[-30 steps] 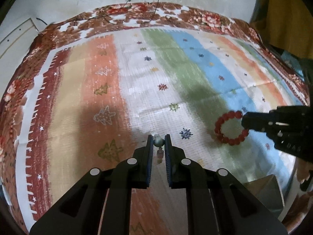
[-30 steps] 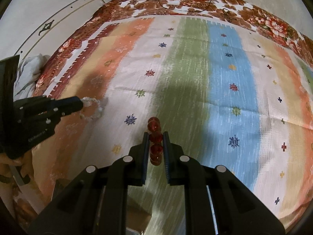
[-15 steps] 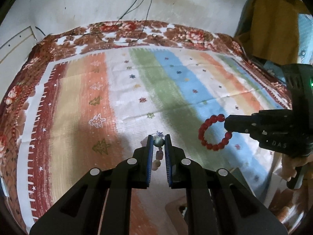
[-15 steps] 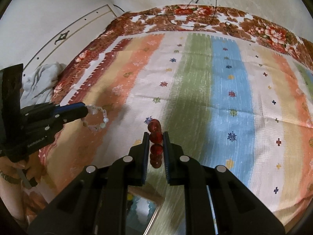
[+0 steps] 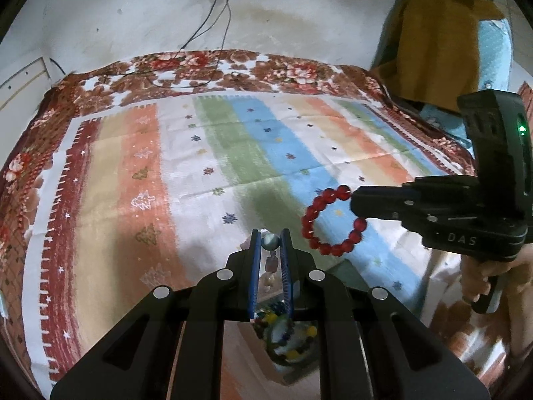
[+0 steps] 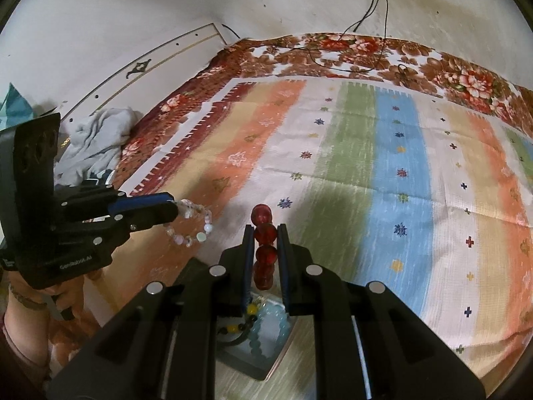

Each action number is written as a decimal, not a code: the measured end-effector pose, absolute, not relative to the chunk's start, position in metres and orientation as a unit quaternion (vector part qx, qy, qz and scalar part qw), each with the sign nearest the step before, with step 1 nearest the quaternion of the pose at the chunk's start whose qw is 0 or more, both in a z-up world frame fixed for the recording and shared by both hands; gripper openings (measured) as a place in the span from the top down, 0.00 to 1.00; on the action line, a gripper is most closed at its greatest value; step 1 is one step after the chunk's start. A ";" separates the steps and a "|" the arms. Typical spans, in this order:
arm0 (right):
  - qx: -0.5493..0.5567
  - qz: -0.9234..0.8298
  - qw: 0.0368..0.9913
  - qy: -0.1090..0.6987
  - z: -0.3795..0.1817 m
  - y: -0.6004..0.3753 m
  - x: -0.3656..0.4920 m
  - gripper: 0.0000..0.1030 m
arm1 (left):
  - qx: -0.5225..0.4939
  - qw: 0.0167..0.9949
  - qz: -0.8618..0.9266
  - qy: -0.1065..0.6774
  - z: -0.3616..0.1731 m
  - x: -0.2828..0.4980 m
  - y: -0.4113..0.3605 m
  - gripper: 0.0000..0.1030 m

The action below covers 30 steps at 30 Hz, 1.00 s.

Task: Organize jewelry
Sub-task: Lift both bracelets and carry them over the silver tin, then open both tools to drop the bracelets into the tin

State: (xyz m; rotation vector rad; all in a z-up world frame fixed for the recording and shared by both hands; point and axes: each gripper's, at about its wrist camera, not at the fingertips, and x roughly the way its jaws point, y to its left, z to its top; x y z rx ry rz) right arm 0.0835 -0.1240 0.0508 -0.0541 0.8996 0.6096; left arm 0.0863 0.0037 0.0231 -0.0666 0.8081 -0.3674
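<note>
My left gripper (image 5: 270,238) is shut on a pale bead bracelet (image 5: 270,242), which hangs in the air; in the right wrist view this bracelet (image 6: 196,221) dangles from the left gripper (image 6: 175,209). My right gripper (image 6: 263,233) is shut on a red bead bracelet (image 6: 265,245); in the left wrist view the red bracelet (image 5: 328,221) hangs as a ring from the right gripper (image 5: 353,200). Both are held above a small open box (image 6: 266,365) that holds blue and yellow beads (image 6: 266,323); the box also shows under my left fingers (image 5: 289,333).
A striped cloth (image 5: 266,153) covers a bed with a floral border (image 5: 200,70). Cables (image 5: 213,30) run from a wall socket onto the bed. Grey clothes (image 6: 96,146) lie at the bed's left. A yellow garment (image 5: 439,40) hangs at the right.
Both grippers have risen and pulled back from the cloth, each carrying its bracelet. The open box of beads has come into view below them.
</note>
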 end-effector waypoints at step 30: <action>-0.008 0.259 0.853 0.453 0.014 -0.153 0.018 0.45 | 0.000 0.903 -0.159 0.400 -0.005 0.026 -0.020 0.44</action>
